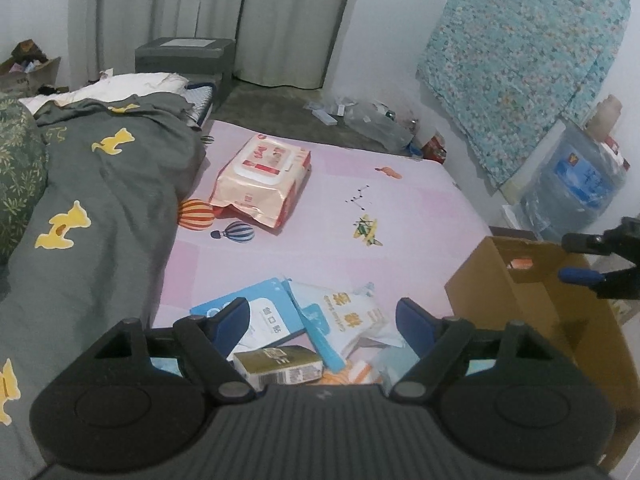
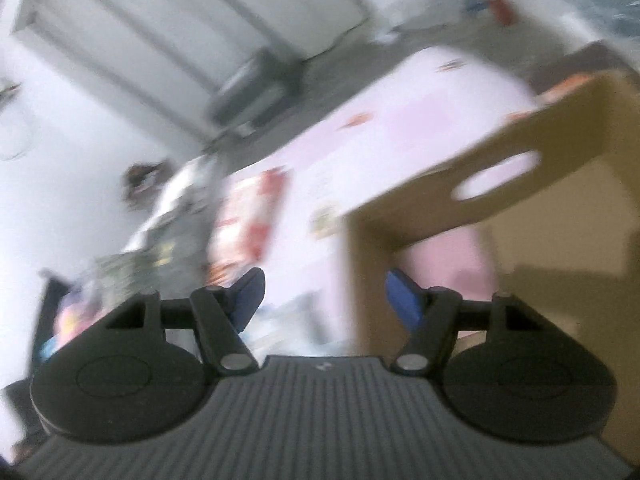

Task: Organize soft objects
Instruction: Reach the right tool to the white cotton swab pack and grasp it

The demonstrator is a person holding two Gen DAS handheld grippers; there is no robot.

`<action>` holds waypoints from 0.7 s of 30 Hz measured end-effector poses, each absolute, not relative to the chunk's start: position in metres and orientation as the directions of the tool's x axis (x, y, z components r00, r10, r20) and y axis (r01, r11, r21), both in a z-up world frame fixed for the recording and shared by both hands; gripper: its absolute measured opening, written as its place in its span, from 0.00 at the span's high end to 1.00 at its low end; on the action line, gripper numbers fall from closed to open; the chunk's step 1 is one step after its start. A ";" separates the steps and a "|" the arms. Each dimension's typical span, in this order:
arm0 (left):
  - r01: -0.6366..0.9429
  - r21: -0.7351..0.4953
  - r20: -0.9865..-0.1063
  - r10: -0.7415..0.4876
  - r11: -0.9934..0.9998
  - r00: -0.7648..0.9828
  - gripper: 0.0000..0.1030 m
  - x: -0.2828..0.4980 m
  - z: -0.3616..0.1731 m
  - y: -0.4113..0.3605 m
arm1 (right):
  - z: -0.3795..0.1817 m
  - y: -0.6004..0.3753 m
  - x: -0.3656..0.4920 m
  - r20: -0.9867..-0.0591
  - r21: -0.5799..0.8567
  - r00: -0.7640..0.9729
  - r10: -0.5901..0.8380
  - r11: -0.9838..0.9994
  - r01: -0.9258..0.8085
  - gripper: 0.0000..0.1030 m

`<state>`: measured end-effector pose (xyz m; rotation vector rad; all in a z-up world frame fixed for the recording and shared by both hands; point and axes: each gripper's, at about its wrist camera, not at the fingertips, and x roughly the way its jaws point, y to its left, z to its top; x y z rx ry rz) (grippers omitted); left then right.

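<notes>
Above the cardboard box [image 2: 500,208], the right claw [image 2: 324,300] tilts downward (jaws apart, empty).

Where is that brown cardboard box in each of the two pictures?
Left wrist view: the box stands at the right edge, on the corner of the pink sheet, with the other tool above it.
Right wrist view: the box fills the right half, close up, blurred, its oval handle hole showing.
Shared landmark: the pink sheet.

Blurred tilted view, right tongs [image 2: 323,300] with blue pads apart and empty, brown cardboard box [image 2: 500,216] with oval handle hole, pink bed sheet [image 2: 420,100] behind.
</notes>
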<state>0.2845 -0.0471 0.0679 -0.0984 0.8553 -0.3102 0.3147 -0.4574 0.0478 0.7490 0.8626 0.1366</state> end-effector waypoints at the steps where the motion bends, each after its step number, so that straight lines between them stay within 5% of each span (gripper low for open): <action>1: 0.220 -0.215 -0.726 -0.306 0.952 0.616 0.24 0.287 0.067 -0.044 | 0.052 -0.440 0.319 -0.630 0.657 0.643 0.436 0.740 0.142 0.34; 6: 0.189 -0.200 -0.740 -0.275 0.961 0.614 0.30 0.301 0.057 -0.034 | 0.057 -0.361 0.349 -0.650 0.661 0.522 0.552 0.750 0.030 0.34; 13: 0.181 -0.203 -0.779 -0.271 0.962 0.565 0.45 0.345 0.042 -0.034 | 0.001 -0.304 0.409 -0.736 0.663 0.358 0.575 0.718 0.210 0.35; 15: 0.172 -0.209 -0.791 -0.269 0.963 0.550 0.55 0.360 0.038 -0.035 | -0.016 -0.298 0.409 -0.759 0.641 0.340 0.556 0.729 0.240 0.39; 21: 0.187 -0.221 -0.797 -0.288 0.957 0.530 0.56 0.377 0.026 -0.036 | -0.052 -0.281 0.439 -0.789 0.606 0.304 0.534 0.758 0.243 0.56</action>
